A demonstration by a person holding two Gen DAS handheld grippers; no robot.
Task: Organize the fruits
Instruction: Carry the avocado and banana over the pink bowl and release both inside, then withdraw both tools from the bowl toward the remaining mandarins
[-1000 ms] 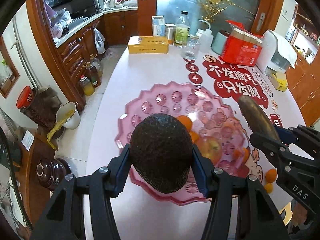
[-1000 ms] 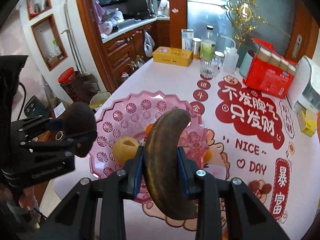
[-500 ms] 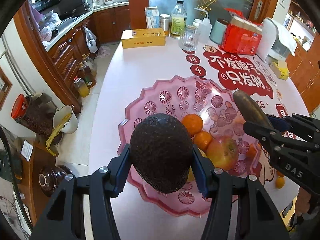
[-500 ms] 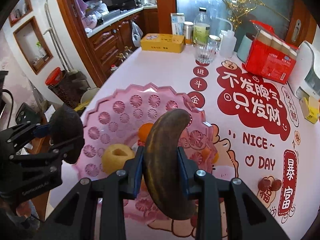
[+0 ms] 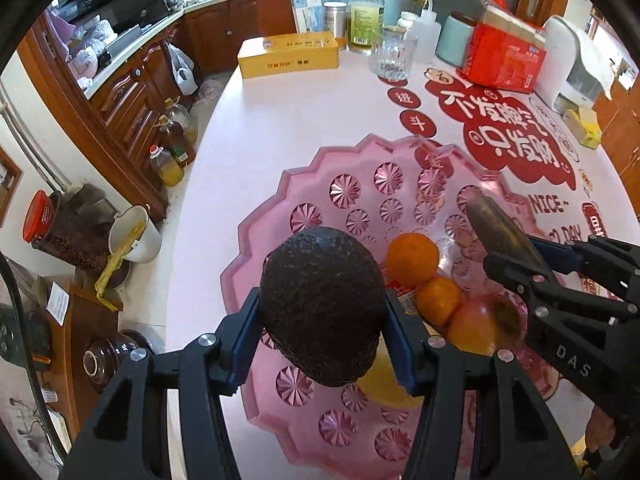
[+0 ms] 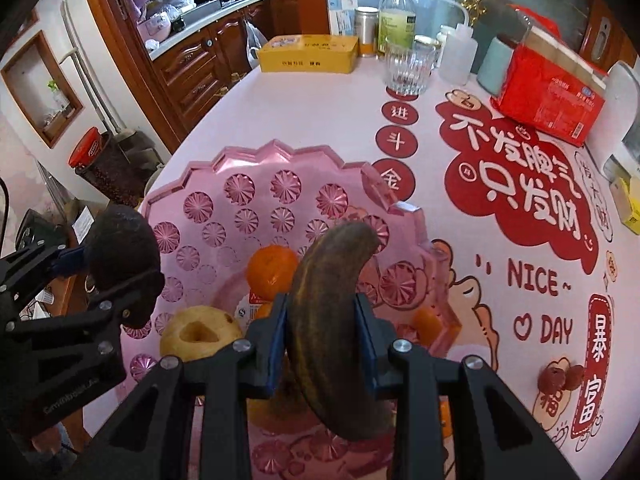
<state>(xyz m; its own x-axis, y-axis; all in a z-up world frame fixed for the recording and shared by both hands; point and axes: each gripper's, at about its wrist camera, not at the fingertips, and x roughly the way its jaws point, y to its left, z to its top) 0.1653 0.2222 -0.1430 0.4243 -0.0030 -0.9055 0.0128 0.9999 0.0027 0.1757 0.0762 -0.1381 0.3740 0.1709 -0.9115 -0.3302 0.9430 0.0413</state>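
Over pink tray (image 5: 256,248) | left claw (image 5: 320,316) grasping avocado (image 5: 320,308) | right claw (image 6: 324,332) grasping banana (image 6: 332,320), long axis upright, tip curving right

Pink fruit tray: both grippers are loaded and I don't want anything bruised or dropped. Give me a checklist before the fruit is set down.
1. Left gripper clamped on avocado: ok.
2. Right gripper clamped on dark banana: ok.
3. Both fruits above the pink tray: ok.
4. Bare tray floor at far side: ok.
5. Drop spot free below; oranges and apple sit there: not ok.
6. Height above tray: cannot tell.
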